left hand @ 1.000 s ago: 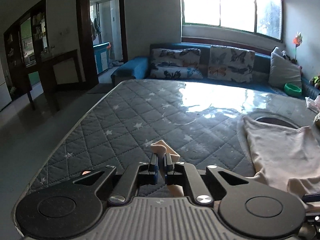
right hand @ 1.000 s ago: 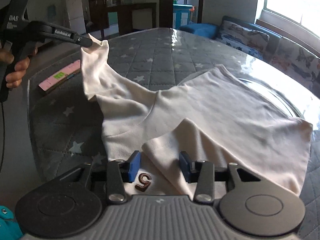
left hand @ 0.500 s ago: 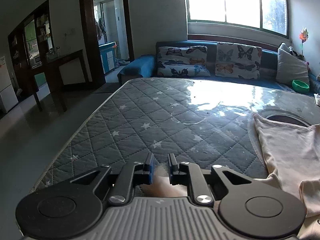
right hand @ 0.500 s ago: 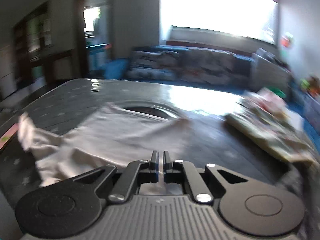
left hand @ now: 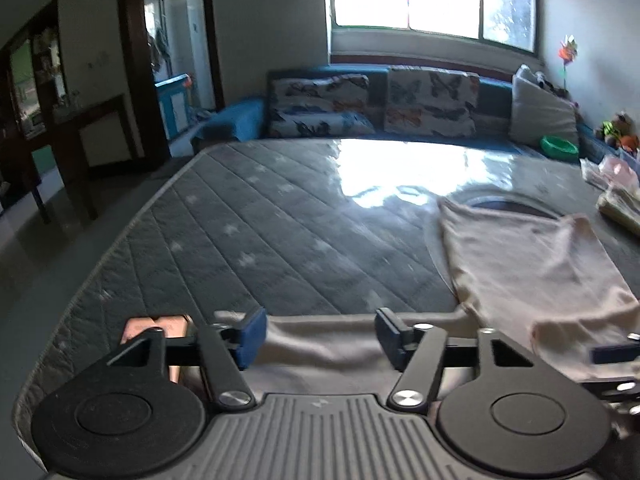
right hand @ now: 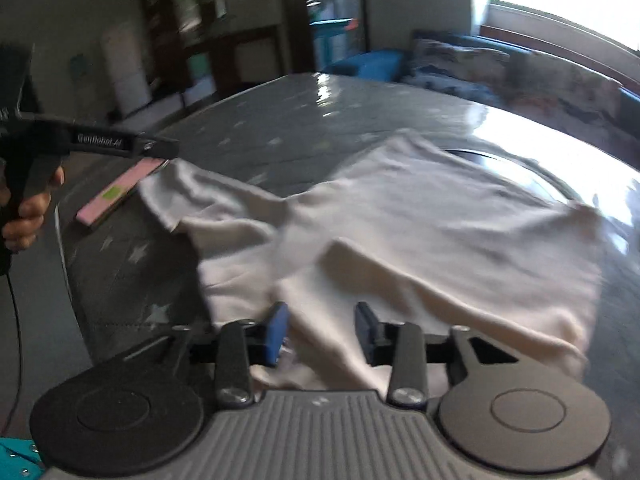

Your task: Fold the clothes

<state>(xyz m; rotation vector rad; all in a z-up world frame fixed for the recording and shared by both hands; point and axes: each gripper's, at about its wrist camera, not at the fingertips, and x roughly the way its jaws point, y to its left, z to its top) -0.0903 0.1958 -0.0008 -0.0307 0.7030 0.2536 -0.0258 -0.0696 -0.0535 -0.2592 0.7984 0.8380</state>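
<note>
- Left tongs (left hand: 320, 330) are opening above the cream cotton garment (right hand: 420, 232), seemingly gripping nothing.
- Right tongs (right hand: 320, 330) are opening, straddling a fold, pads apart.
- Garment is lying on the grey quilted star-patterned mattress (left hand: 260, 220).

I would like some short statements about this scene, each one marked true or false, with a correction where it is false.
1. The cream-coloured cotton shirt lies on the grey quilted star-patterned mattress. True.
2. The left gripper is clamped on a sleeve. False: its jaws are opening and its pads press nothing.
3. A pink flat strip lies near the mattress edge. True.
4. The shirt is folded into a neat square. False: it lies spread and wrinkled.
</note>
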